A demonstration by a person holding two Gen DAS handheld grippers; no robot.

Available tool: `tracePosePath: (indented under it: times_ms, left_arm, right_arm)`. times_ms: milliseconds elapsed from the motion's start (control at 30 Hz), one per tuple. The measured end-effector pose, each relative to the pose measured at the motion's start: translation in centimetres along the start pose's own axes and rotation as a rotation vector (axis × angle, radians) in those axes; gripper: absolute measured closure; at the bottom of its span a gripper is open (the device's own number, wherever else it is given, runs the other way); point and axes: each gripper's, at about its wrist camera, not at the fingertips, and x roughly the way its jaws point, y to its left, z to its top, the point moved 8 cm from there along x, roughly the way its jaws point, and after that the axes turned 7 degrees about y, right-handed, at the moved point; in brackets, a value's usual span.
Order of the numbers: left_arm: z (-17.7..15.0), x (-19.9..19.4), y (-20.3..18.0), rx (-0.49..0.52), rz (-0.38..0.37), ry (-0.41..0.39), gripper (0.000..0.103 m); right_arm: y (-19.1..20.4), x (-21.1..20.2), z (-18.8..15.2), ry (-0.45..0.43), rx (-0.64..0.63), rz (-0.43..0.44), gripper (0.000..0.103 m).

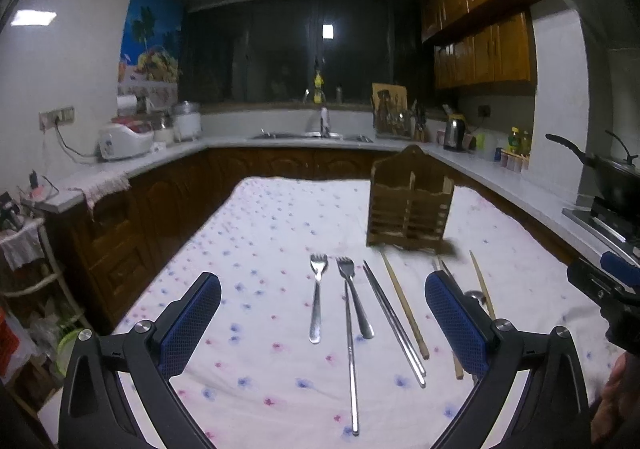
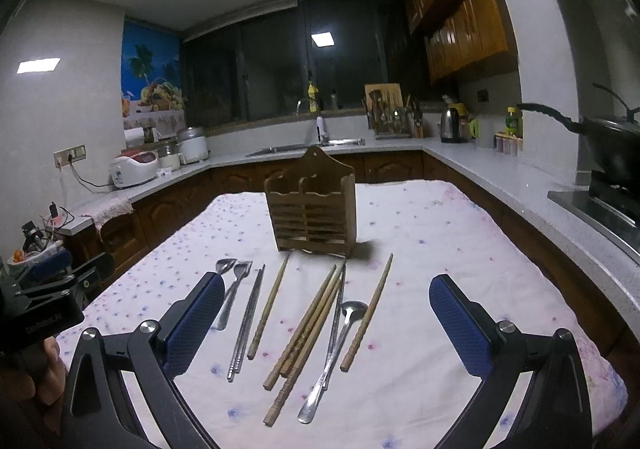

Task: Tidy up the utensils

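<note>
Both grippers wide apart, gripping nothing: left gripper point(image 1: 323, 323), right gripper point(image 2: 327, 323), hovering over surface point(image 2: 440, 249). Utensils flat on cloth, long axes running roughly near-to-far, heads toward holder point(image 2: 311, 209). Left to right: two forks point(image 1: 317, 297), tines far; metal chopsticks point(image 2: 246, 325); single wooden chopstick point(image 2: 268, 313); bundle of wooden chopsticks point(image 2: 304, 337), fanned; spoon point(image 2: 332, 357), bowl far; lone chopstick point(image 2: 368, 313), tilted right. Holder upright beyond them, wooden, slatted, two compartments; contents not visible.
</note>
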Motion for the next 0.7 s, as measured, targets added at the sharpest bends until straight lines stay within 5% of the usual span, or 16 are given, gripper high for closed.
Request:
tracePosePath:
  times_ms: [300, 400, 700]
  left_arm:
    - [2.4, 5.0, -0.1, 0.004, -0.079, 0.197, 0.001]
    - [3.9, 7.2, -0.7, 0.014, -0.116, 0.248, 0.008]
    - [7.5, 13.3, -2.4, 0.041, -0.204, 0.36, 0.032]
  right_arm:
    - [-2.1, 3.6, 0.6, 0.124, 0.045, -0.015, 0.001]
    - [-2.5, 5.0, 1.1, 0.155, 0.058, 0.005, 0.003]
    - [-5.2, 11.7, 2.5, 0.32, 0.143, 0.022, 0.038]
